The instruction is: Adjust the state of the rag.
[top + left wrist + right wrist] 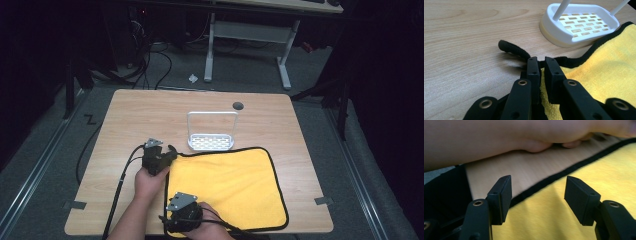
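- The wooden surface (150, 107) carries everything: a yellow microfibre cloth (230, 185) with a black sewn border lies flat over its near right half, and a white slotted soap rack (211, 131) with a tall wire loop stands just beyond the cloth's far edge.
- The cloth looks light, soft and limp to me; it should drape and fold under its own weight, so the stiffer black border at a corner seems the best place to take hold.
- The left tongs (541, 65) sit at the cloth's far left corner, jaws brought together on the black border there, with a little loop of border (511, 48) curling out past them onto bare wood.
- The right tongs (537, 195) hover over the cloth's near left edge, jaws spread wide and holding nothing.
- The high view gives the whole layout and both hands; the left gripper view alone shows the pinch on the border and the rack's slots up close; the right gripper view shows the person's other forearm (486, 140) crossing above the cloth's border.
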Motion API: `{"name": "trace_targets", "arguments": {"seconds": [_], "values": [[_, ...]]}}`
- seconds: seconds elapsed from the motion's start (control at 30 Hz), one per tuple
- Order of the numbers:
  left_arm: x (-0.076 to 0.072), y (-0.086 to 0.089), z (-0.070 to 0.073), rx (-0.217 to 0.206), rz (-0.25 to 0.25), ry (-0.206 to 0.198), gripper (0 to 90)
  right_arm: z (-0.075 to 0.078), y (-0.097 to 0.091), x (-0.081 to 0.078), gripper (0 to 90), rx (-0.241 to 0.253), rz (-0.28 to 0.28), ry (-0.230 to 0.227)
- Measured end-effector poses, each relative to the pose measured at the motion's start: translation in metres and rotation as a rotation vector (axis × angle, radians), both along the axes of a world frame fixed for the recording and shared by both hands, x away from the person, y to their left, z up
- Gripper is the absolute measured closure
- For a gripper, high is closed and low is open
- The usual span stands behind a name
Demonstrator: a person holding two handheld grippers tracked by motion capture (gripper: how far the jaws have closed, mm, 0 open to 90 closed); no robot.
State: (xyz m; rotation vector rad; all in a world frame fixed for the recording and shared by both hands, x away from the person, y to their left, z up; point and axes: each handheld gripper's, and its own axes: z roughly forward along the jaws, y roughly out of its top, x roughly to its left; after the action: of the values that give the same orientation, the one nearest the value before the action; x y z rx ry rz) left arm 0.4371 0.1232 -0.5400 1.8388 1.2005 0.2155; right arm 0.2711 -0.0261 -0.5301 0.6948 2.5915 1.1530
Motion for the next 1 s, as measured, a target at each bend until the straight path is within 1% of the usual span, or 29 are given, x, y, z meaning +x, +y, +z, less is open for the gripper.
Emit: {"name": "trace_targets", "arguments": {"seconds": [0.07,0.13,0.2,0.33,0.4,0.47,0.5,0.6,0.73,0.83,0.87,0.97,1.0], "values": [[0.000,0.000,0.000,0.000,0.000,0.000,82.6,-0.003,0.003,-0.003,41.6,-0.020,0.014,-0.007],[0.000,0.000,0.000,-0.001,0.000,0.000,82.5,-0.006,0.005,-0.004,44.2,-0.058,0.010,-0.026],[0.000,0.000,0.000,-0.001,0.000,-0.001,82.5,-0.006,0.002,-0.004,48.5,-0.054,0.003,-0.033],[0.000,0.000,0.000,-0.001,0.001,0.000,82.5,-0.005,-0.003,-0.003,59.5,-0.066,0.007,-0.042],[0.000,0.000,0.000,-0.001,0.001,0.001,82.5,-0.004,-0.006,-0.003,67.9,-0.076,0.001,-0.054],[0.000,0.000,0.000,-0.001,0.002,0.001,82.5,-0.003,-0.010,-0.003,76.7,-0.076,0.002,-0.068],[0.000,0.000,0.000,-0.001,0.002,0.000,82.5,-0.003,-0.011,-0.003,79.6,-0.076,-0.003,-0.073],[0.000,0.000,0.000,-0.001,0.004,-0.001,82.9,0.001,-0.017,-0.004,82.6,-0.059,-0.011,-0.095],[-0.001,0.001,0.001,-0.010,0.000,-0.007,84.4,0.010,-0.024,-0.004,83.1,-0.023,-0.027,-0.132],[-0.004,0.003,0.003,-0.036,0.002,-0.029,84.9,0.019,-0.029,-0.006,83.3,0.006,-0.043,-0.162],[-0.004,0.005,0.003,-0.055,0.014,-0.029,85.1,0.021,-0.031,-0.007,83.3,0.017,-0.047,-0.171],[-0.006,0.007,0.006,-0.074,0.032,-0.035,85.2,0.031,-0.034,-0.007,83.6,0.046,-0.055,-0.185],[-0.006,0.007,0.007,-0.093,0.035,-0.035,85.3,0.033,-0.034,-0.007,83.6,0.055,-0.059,-0.192]]}}
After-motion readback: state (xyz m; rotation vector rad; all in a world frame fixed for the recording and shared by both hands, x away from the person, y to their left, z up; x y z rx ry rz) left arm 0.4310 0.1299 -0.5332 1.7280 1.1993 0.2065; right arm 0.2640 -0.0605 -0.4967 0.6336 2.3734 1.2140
